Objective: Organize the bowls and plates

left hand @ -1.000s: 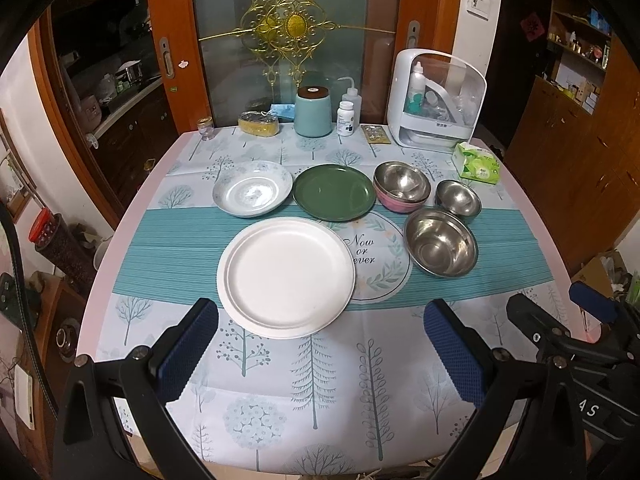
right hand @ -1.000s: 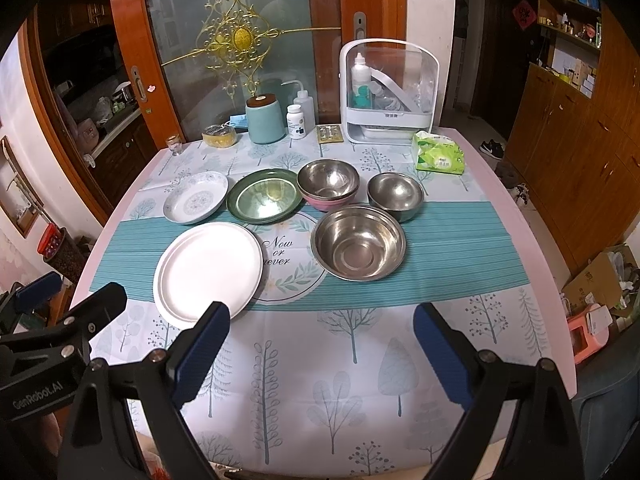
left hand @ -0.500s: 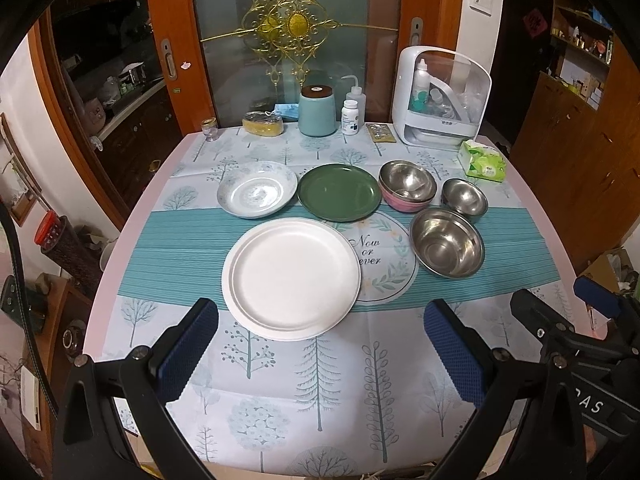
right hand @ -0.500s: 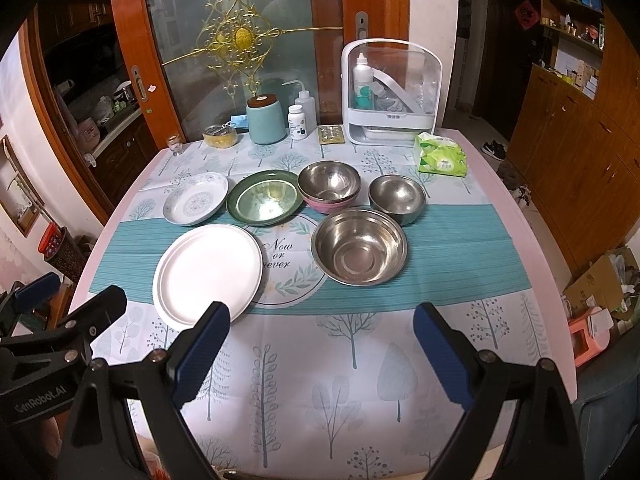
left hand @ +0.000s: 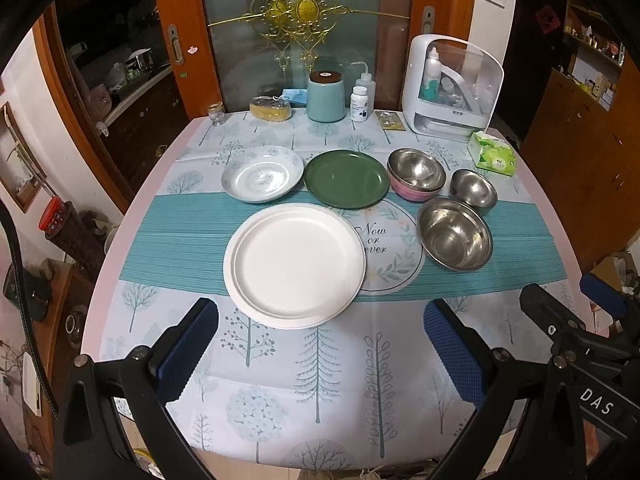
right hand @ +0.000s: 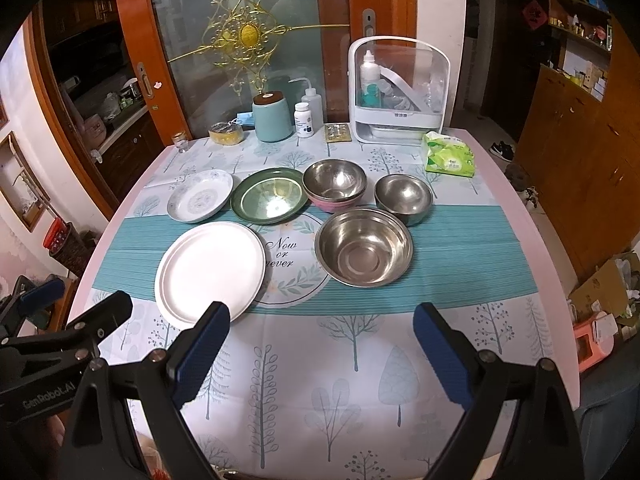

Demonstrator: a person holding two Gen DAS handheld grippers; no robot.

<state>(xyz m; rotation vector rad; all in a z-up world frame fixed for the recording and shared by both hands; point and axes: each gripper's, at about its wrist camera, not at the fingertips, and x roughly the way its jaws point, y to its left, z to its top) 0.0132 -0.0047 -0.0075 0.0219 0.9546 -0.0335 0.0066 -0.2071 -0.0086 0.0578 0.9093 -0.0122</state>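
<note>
I see the table (left hand: pixel 132 240) under a tree-print cloth (left hand: pixel 320 360), then a clear-fronted organizer (left hand: pixel 452 88) at the far edge. The white plate (left hand: pixel 294 266) lies nearest my left gripper (left hand: pixel 320 352); behind it sit the patterned plate (left hand: pixel 262 178) and green plate (left hand: pixel 346 178). The big bowl (right hand: pixel 364 246) faces my right gripper (right hand: pixel 322 356), with a steel bowl nested in a pink one (right hand: pixel 335 184) and a small bowl (right hand: pixel 403 196) behind it. A jar (left hand: pixel 325 96), tissue pack (left hand: pixel 493 154), pill bottle (left hand: pixel 359 104) stand farther back. Both tongs gape wide, holding nothing, over bare cloth. Nothing blocks either plate or bowl.
</note>
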